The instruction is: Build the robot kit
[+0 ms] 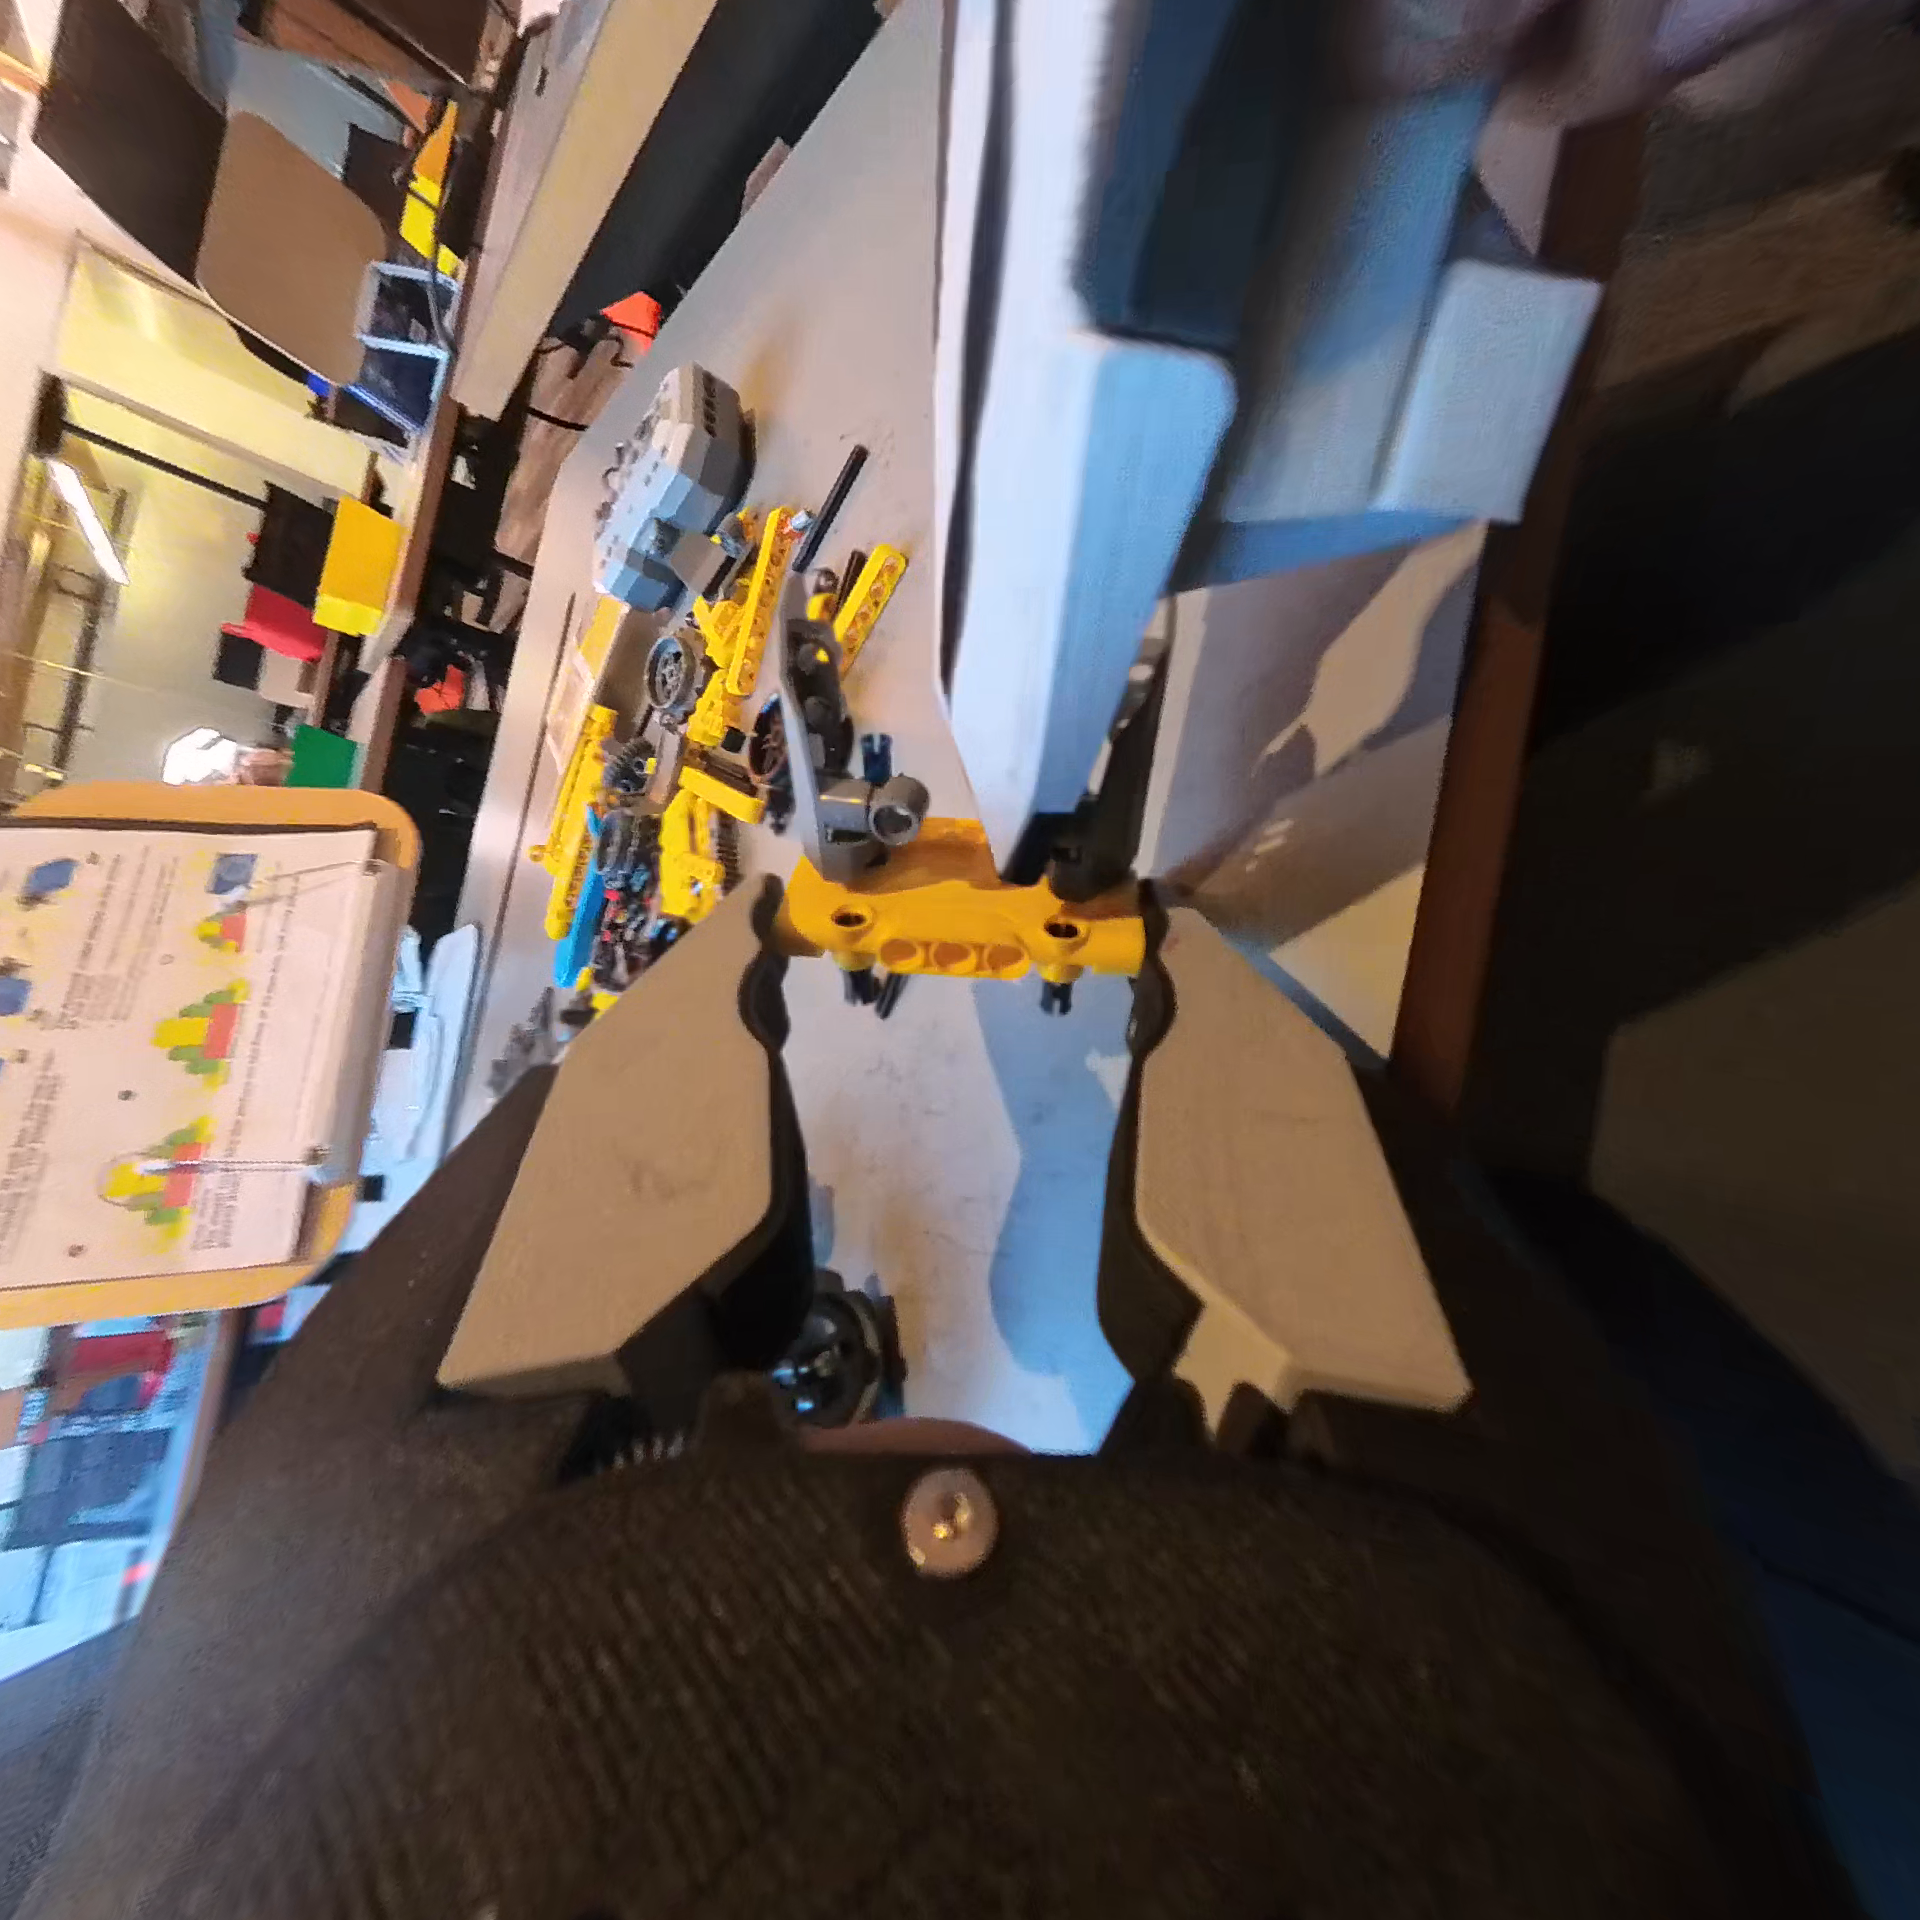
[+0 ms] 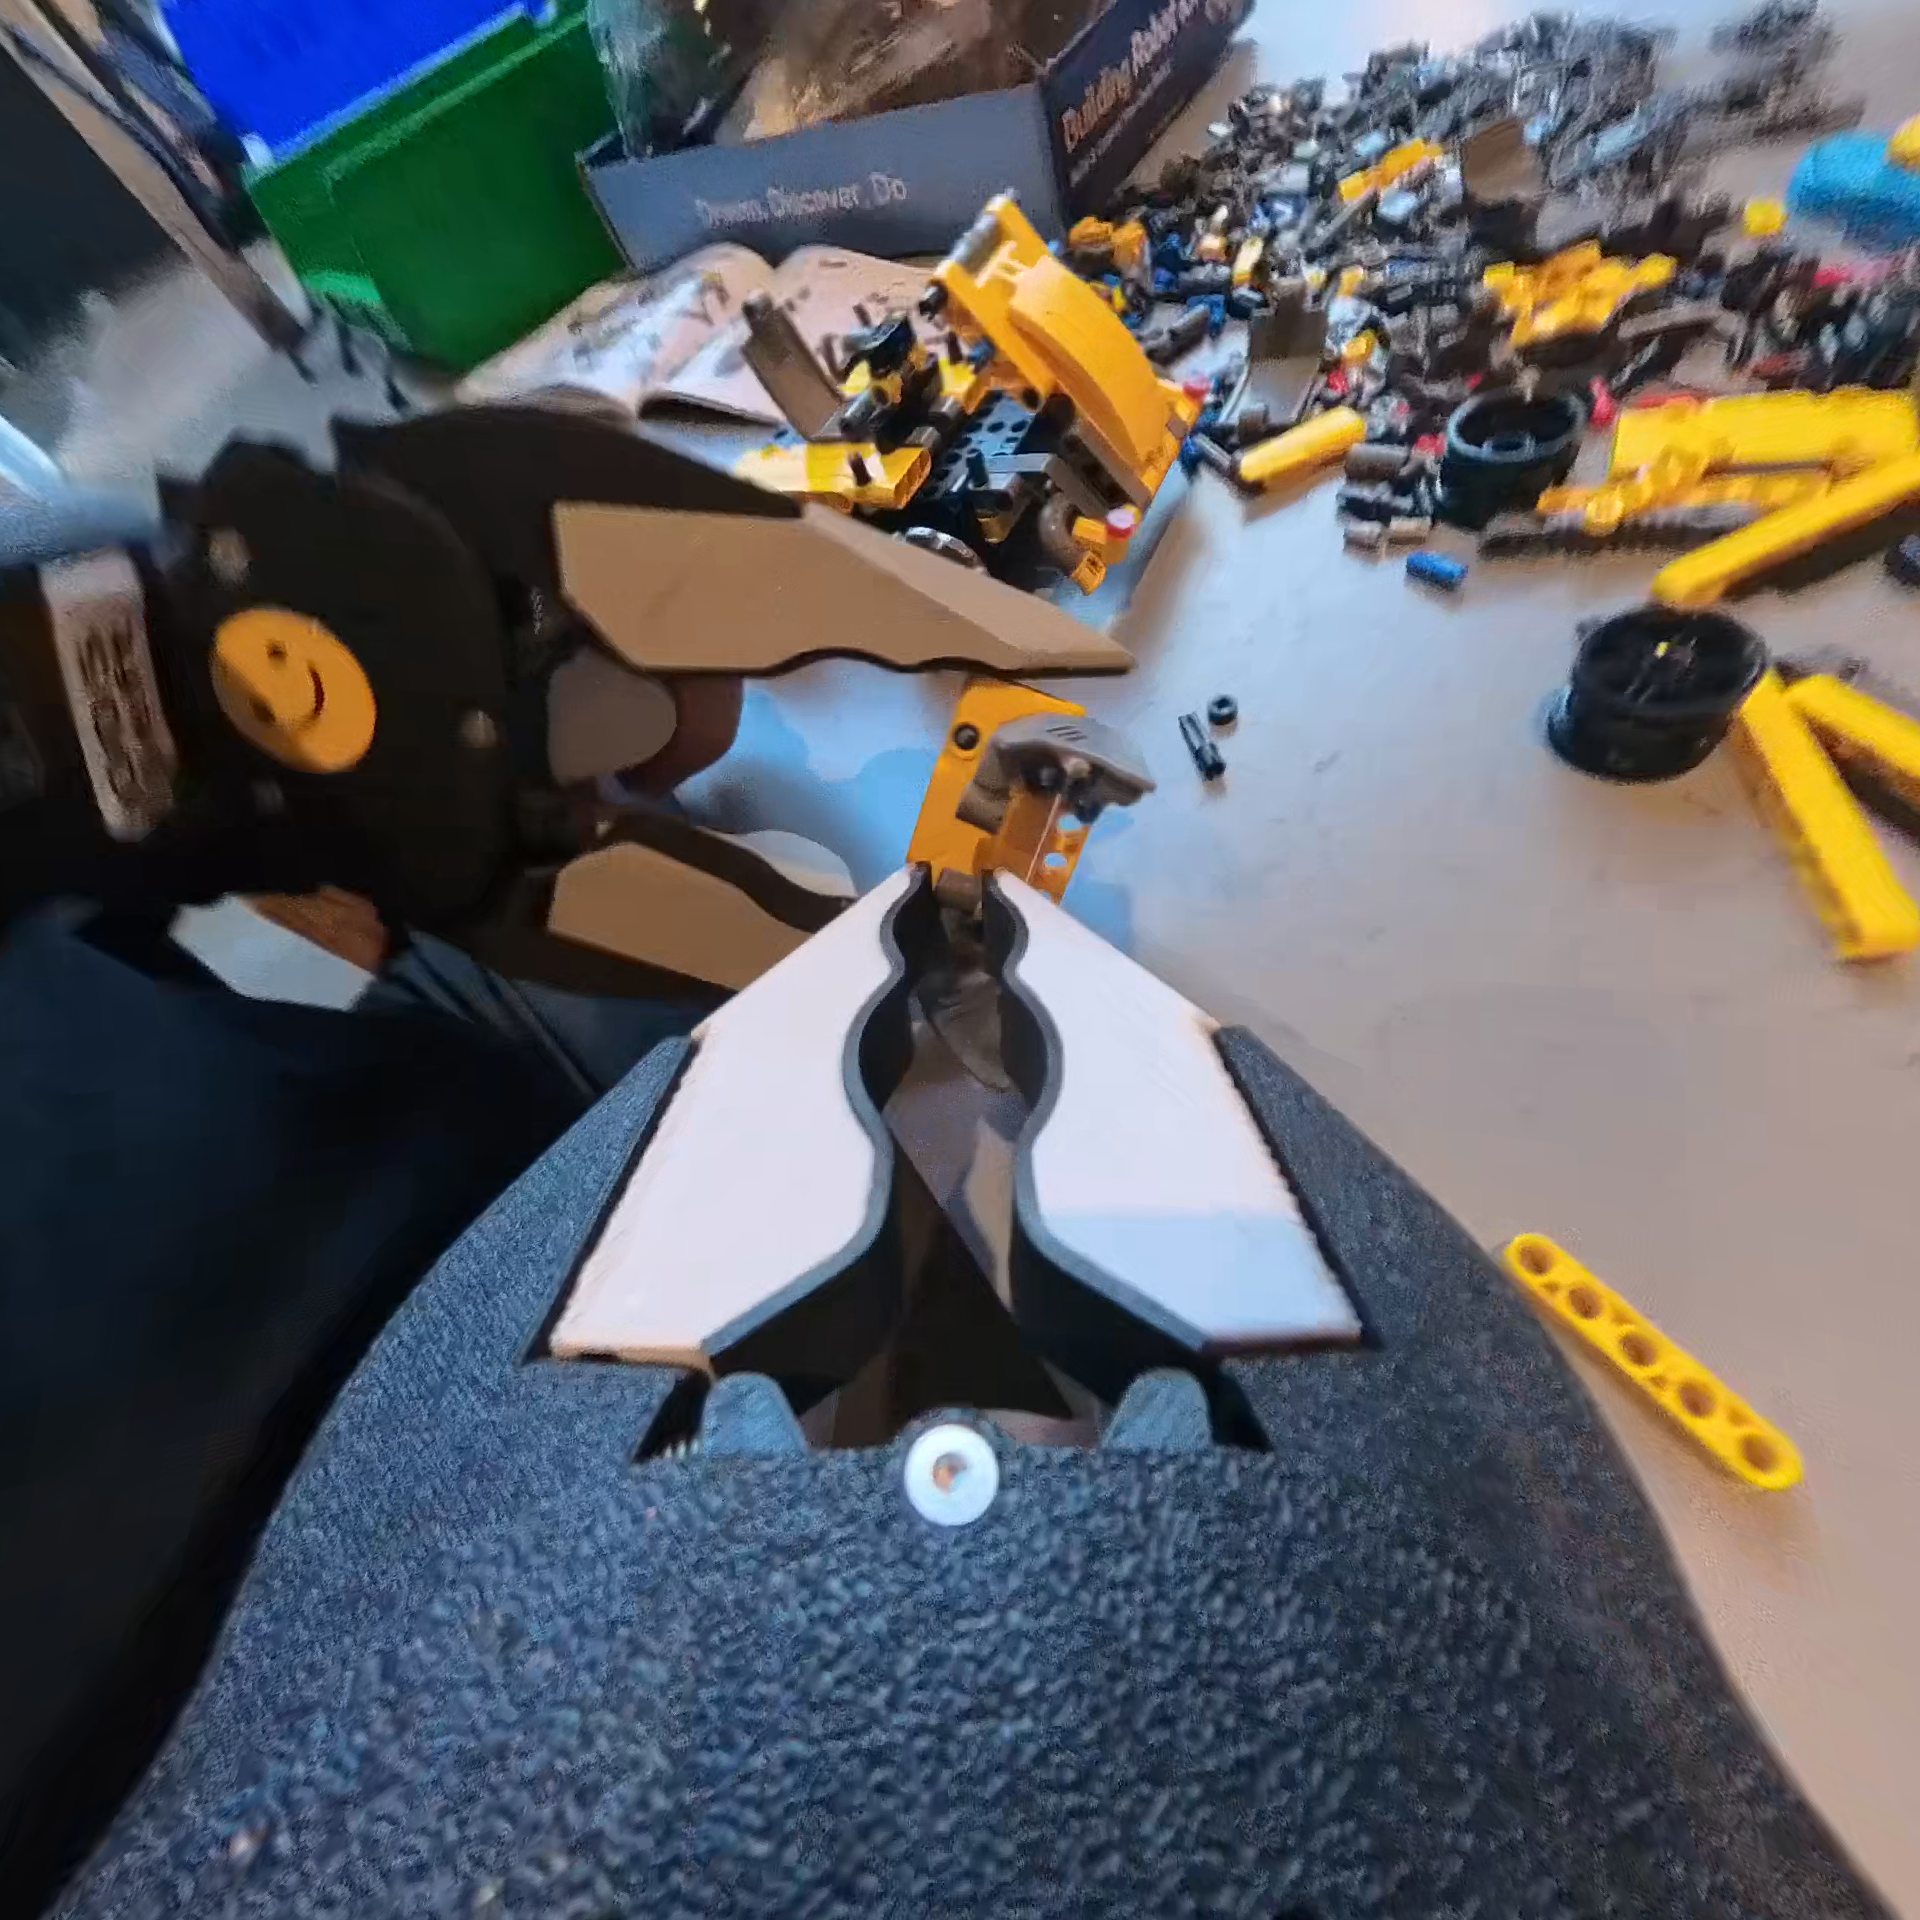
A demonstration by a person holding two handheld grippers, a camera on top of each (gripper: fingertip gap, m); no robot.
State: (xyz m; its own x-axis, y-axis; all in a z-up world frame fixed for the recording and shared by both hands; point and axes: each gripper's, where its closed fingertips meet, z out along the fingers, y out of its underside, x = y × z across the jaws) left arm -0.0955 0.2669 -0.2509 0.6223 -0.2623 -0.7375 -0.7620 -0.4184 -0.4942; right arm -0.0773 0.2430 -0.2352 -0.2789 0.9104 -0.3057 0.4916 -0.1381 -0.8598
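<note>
1. Around the work, a big pile of yellow and black building bricks lies at 1 o'clock, a half-built yellow brick truck at 12, and two black toy wheels at 2.
2. The left gripper is clenched on a yellow plastic block with holes, its long side running 9 to 3.
3. The right gripper is squeezed on a grey brick piece joined to that block.

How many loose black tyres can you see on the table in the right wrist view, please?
2. One black tyre lies against the yellow beams at right; the other sits farther back beside the parts pile. Others may hide in it.
</note>
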